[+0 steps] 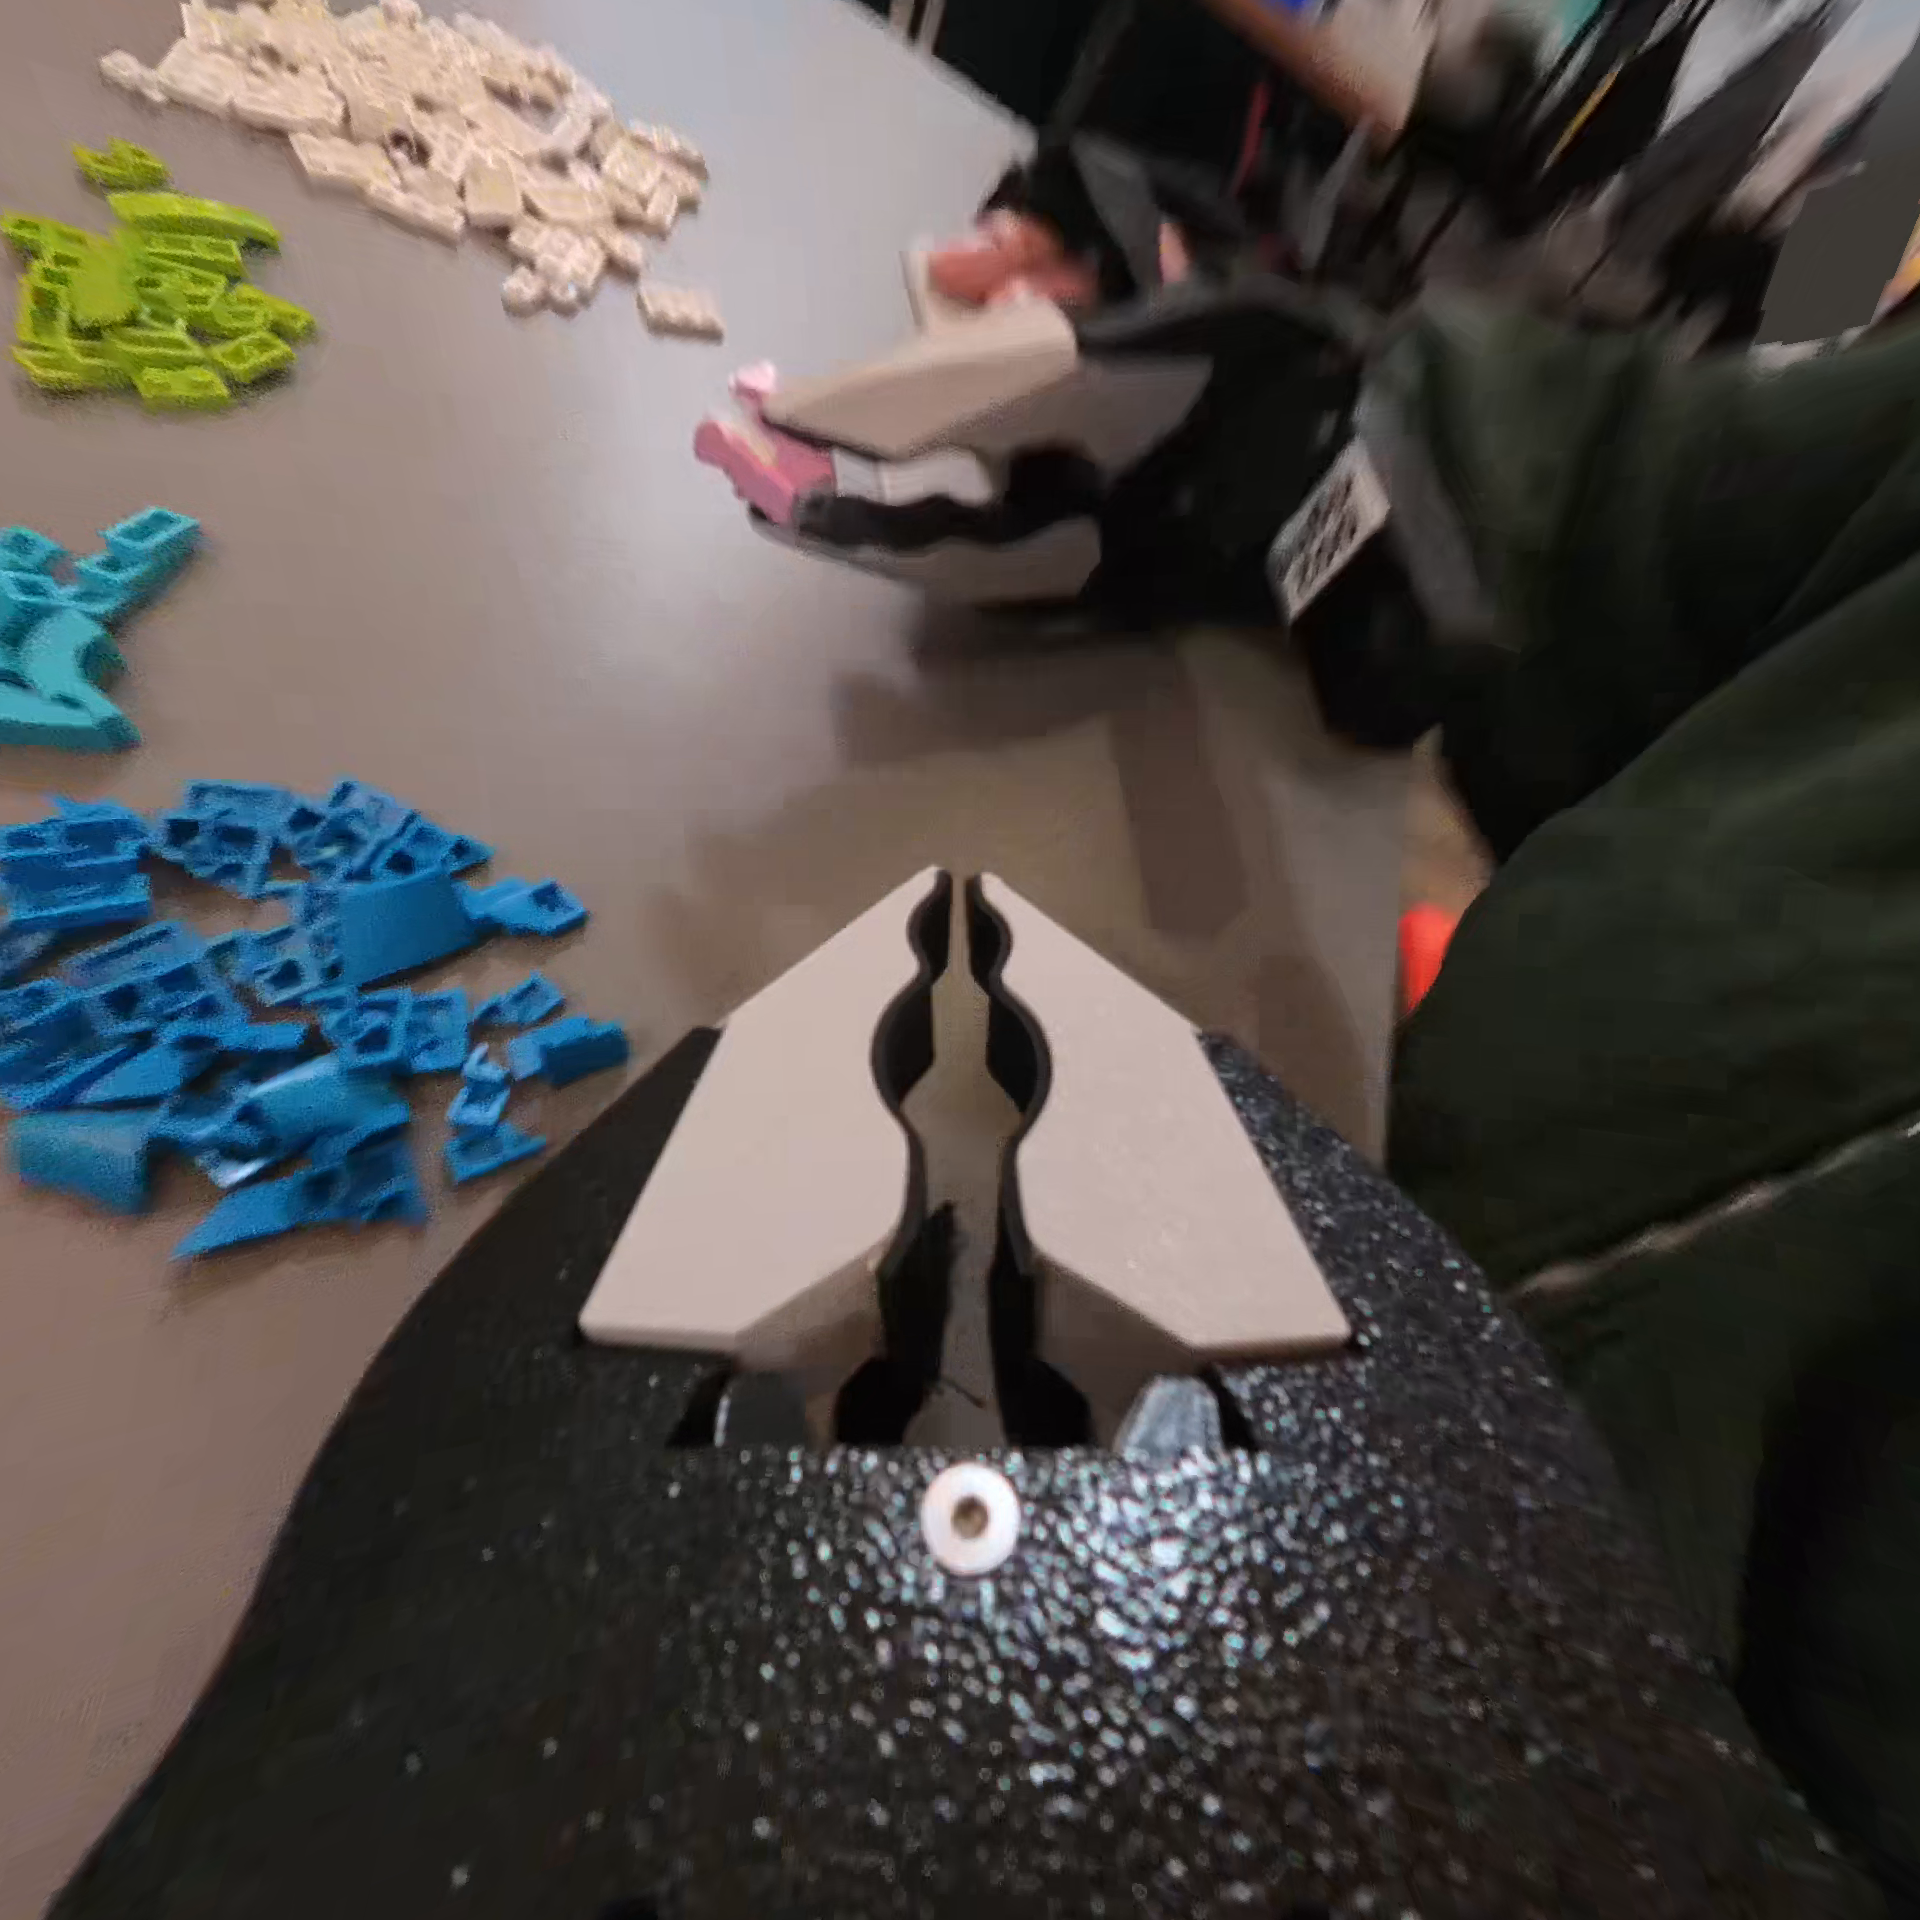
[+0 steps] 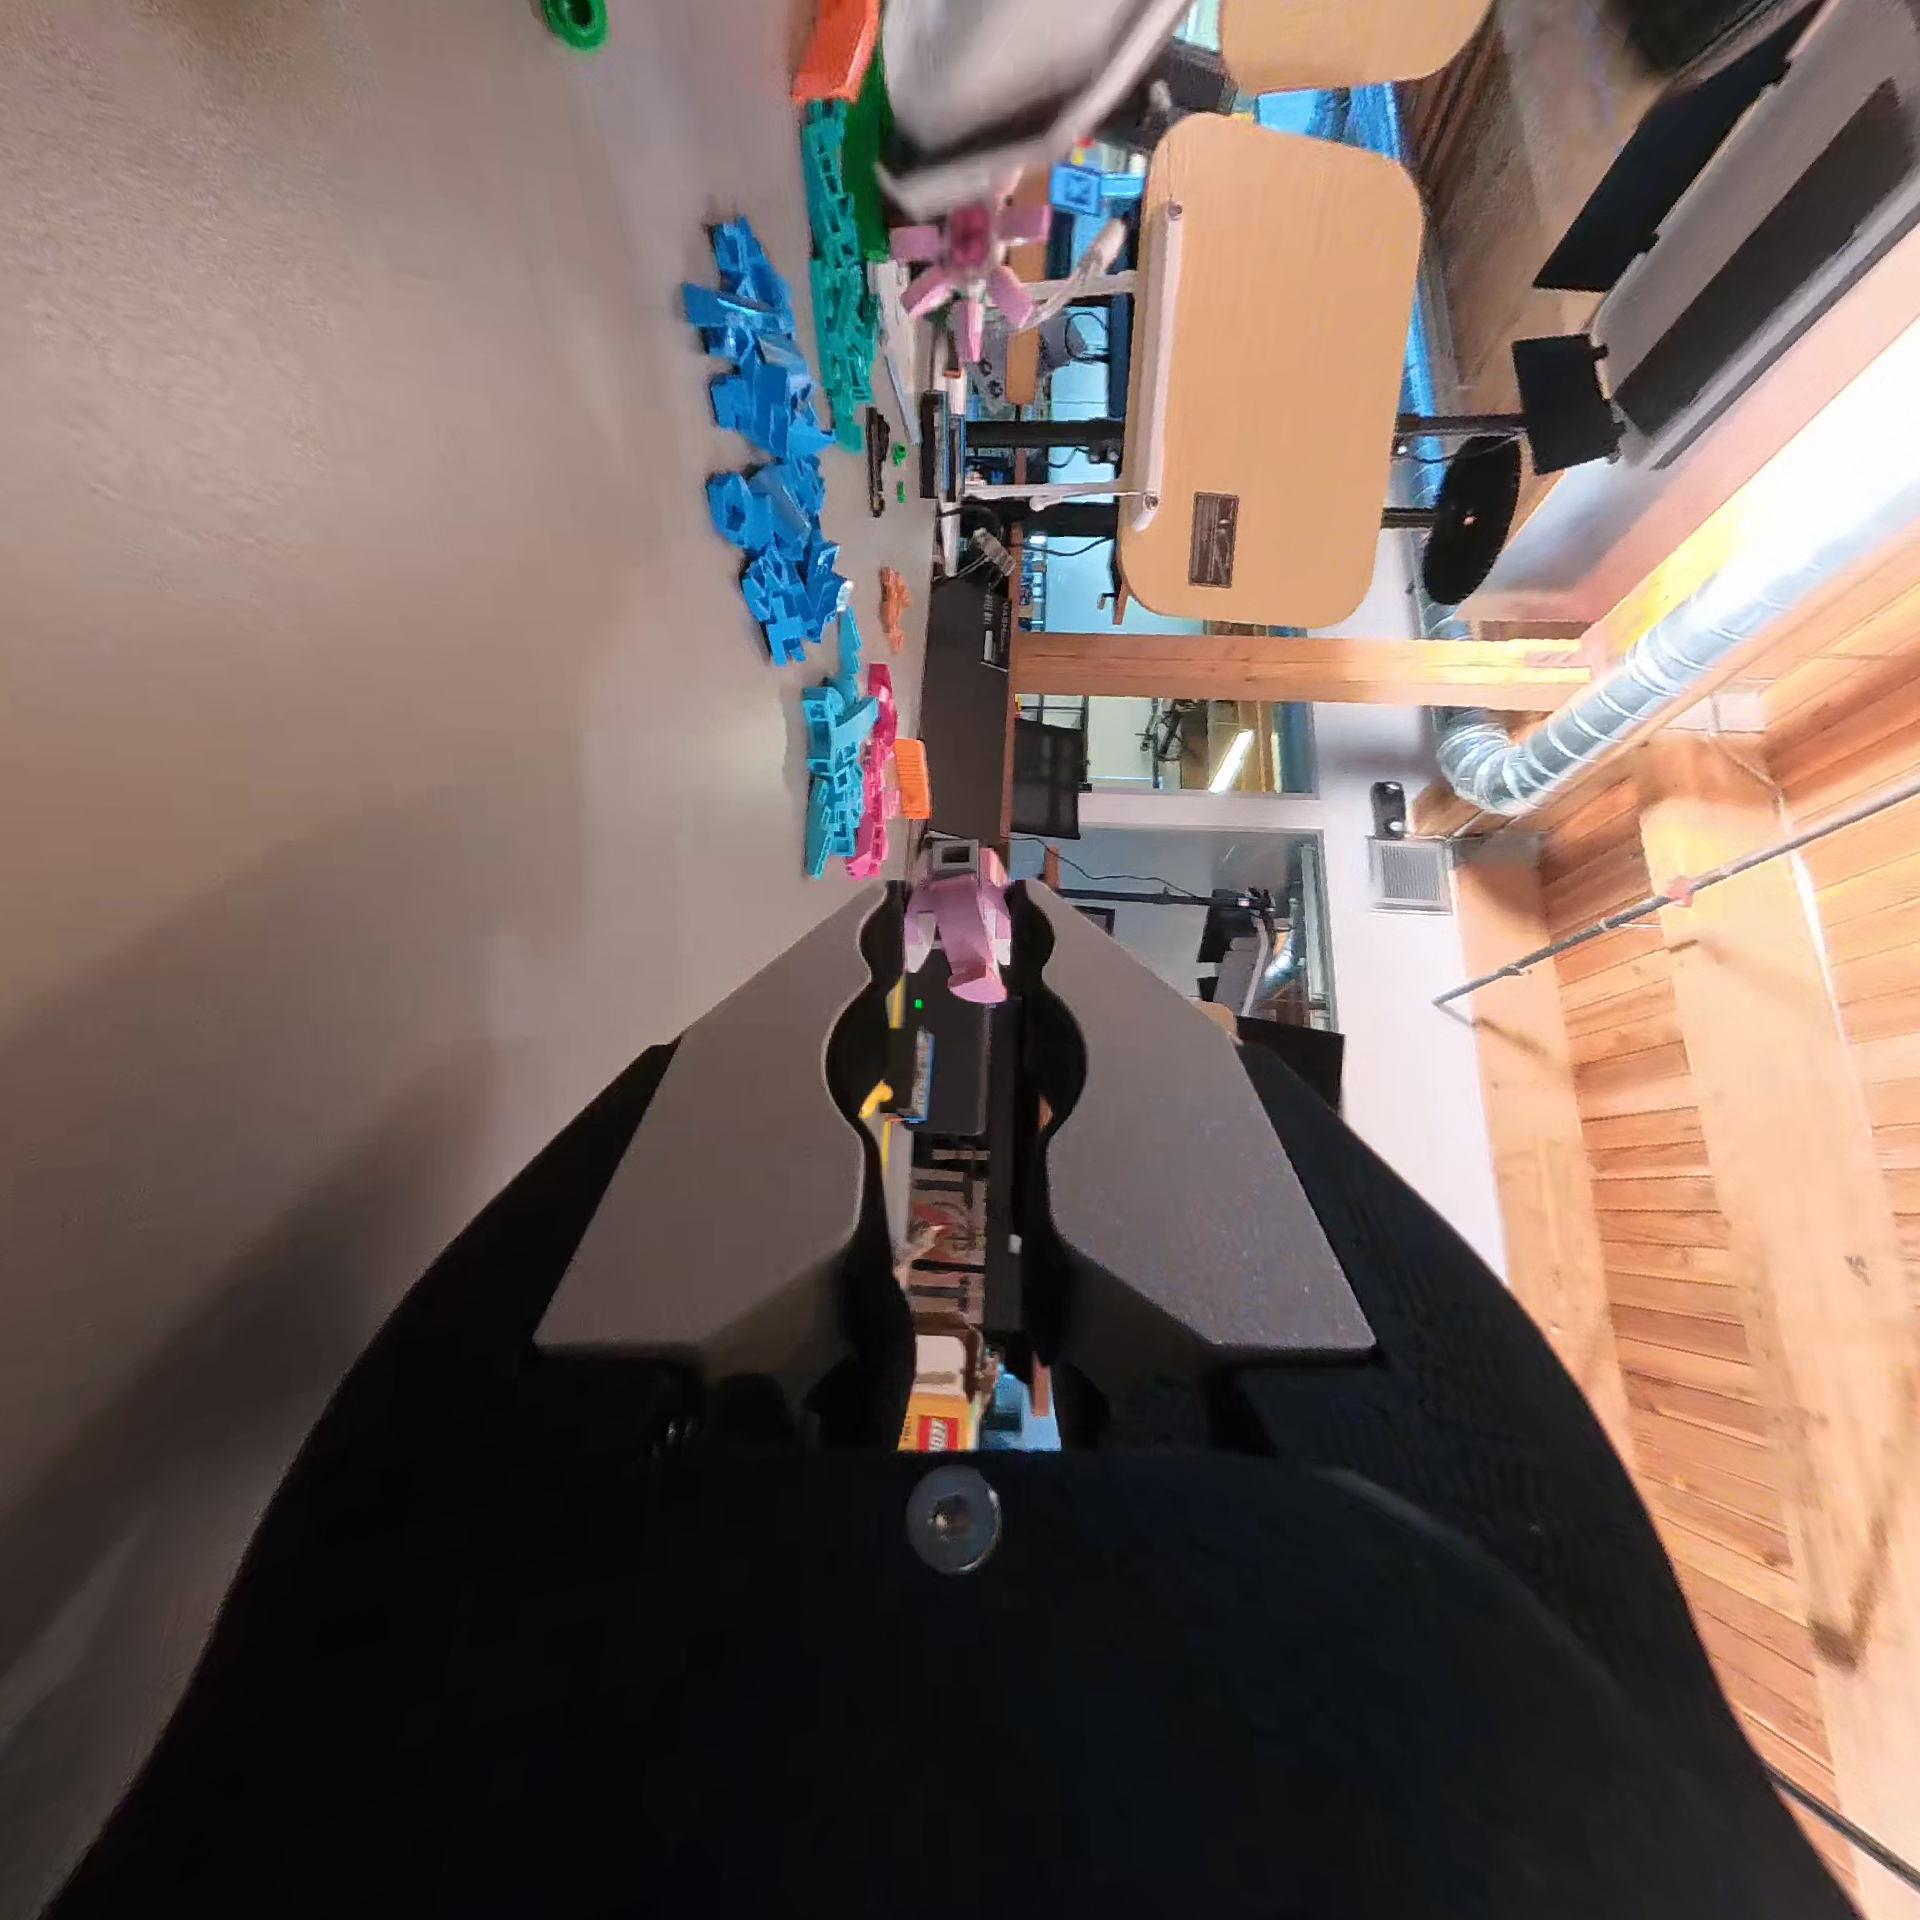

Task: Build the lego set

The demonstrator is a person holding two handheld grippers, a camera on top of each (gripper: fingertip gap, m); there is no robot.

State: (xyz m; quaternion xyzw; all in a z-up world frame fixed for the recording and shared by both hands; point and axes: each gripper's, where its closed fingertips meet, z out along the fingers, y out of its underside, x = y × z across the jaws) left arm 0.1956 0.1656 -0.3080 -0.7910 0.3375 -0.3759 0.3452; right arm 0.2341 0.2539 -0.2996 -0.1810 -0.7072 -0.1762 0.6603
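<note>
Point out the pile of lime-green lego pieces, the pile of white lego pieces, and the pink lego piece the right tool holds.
Pile of lime-green lego pieces (image 1: 145, 301): left wrist view, pile's middle.
Pile of white lego pieces (image 1: 436, 135): left wrist view, pile's middle.
Pink lego piece (image 2: 961, 930): right wrist view, body between the tool's fingertips.

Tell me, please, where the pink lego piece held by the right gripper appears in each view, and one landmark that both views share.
Left wrist view: the pink lego piece sits upper centre, blurred, at the tips of the right gripper.
Right wrist view: it is centre, clamped between that gripper's fingertips.
Shared landmark: the pile of blue bricks on the table.
</note>
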